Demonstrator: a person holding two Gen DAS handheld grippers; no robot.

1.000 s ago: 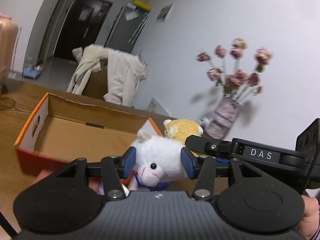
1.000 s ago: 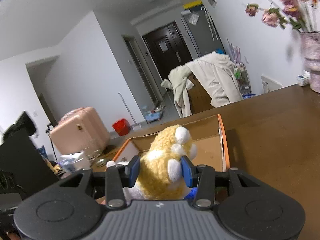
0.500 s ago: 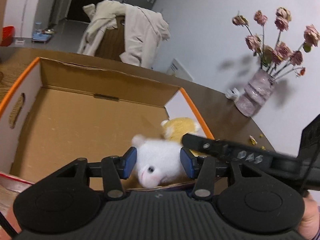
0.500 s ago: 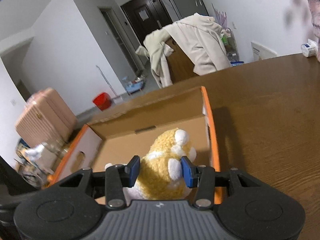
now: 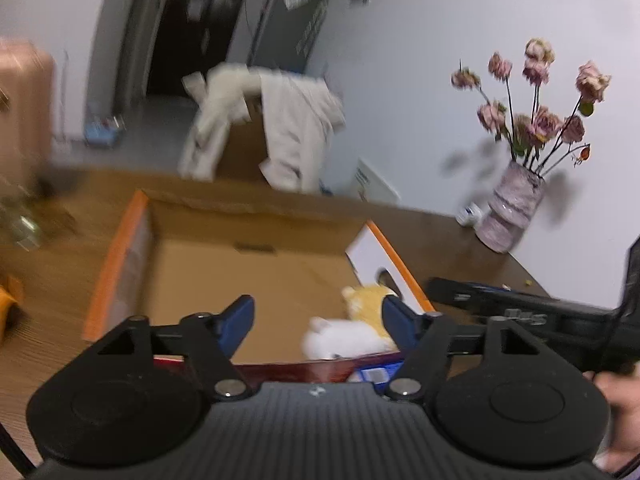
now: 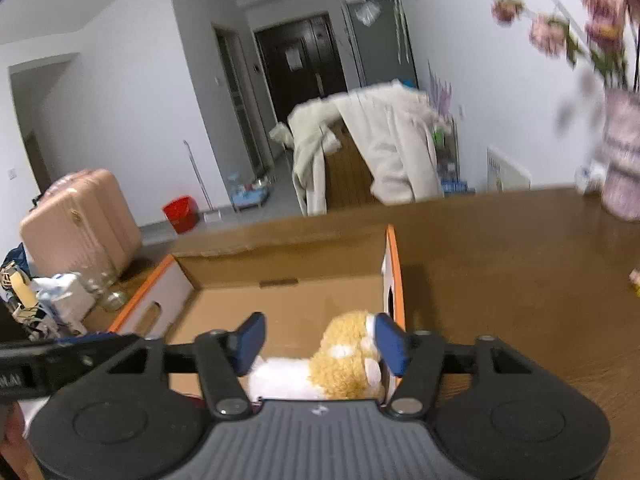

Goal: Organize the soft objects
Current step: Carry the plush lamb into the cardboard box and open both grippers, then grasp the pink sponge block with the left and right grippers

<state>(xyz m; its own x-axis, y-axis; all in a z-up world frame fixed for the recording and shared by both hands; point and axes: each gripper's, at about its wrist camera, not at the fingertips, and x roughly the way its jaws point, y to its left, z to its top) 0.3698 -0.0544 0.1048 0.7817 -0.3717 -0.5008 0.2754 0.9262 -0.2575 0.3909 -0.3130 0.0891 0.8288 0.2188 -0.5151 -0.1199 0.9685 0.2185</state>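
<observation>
Both grippers, left (image 5: 318,322) and right (image 6: 318,340), spread apart, gripping nothing. White plush (image 5: 340,342) and yellow plush (image 6: 346,364) side by side in box (image 5: 256,216), near right corner.

left wrist: close above cardboard box (image 5: 256,268) | right wrist: same box (image 6: 288,292) (shared)

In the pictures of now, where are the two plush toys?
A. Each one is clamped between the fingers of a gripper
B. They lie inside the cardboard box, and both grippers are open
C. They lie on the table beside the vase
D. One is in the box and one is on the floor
B: the white plush and the yellow plush lie together in the cardboard box, while the left gripper and the right gripper stand open, their fingers spread apart.
</observation>
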